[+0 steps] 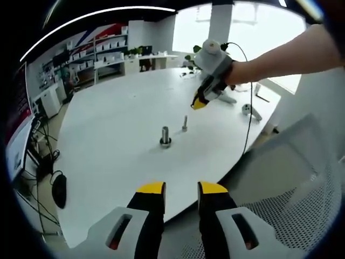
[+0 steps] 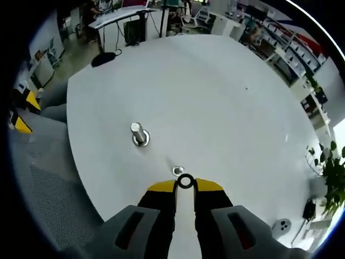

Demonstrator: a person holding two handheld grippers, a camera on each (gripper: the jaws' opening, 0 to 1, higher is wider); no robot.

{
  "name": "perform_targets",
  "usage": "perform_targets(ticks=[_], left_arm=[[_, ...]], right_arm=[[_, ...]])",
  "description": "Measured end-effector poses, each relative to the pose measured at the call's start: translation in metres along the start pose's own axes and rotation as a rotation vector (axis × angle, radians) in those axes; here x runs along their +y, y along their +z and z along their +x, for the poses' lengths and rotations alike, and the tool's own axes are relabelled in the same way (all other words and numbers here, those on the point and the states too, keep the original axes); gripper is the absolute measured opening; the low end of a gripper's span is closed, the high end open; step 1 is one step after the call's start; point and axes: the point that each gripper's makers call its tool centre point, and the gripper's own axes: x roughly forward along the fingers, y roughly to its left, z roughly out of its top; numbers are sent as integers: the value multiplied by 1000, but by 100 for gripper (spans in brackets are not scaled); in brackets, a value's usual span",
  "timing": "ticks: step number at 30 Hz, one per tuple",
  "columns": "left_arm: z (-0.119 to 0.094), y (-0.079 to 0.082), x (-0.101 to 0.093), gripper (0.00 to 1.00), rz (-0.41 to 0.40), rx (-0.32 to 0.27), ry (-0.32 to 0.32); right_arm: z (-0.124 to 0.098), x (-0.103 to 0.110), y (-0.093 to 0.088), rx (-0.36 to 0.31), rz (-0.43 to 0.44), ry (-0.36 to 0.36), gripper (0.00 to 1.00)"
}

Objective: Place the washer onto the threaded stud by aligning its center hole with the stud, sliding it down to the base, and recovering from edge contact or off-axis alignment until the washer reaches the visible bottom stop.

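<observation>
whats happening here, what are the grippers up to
A person holds a gripper in each hand over a white table. The right gripper pinches a small washer at its tips, just above a thin stud; the washer is not on it yet. A thicker bolt stands nearby. The left gripper hangs open at the table's edge, holding nothing.

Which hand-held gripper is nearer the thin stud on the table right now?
The right. The right hand-held gripper holds the washer just above the thin stud, nearly over it. The left hand-held gripper hangs back past the table's near edge, jaws open and empty.
</observation>
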Motion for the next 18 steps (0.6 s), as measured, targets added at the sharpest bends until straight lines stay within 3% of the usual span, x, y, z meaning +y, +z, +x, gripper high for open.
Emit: perform_targets(ticks=[10,18], left_arm=[[2,0,-3,21,9,10,-15],[2,-1,-3,21,8,14,-17]], right_arm=[[14,8,6,-1,-12,36,13],[28,3,10,21,-29,33,13]])
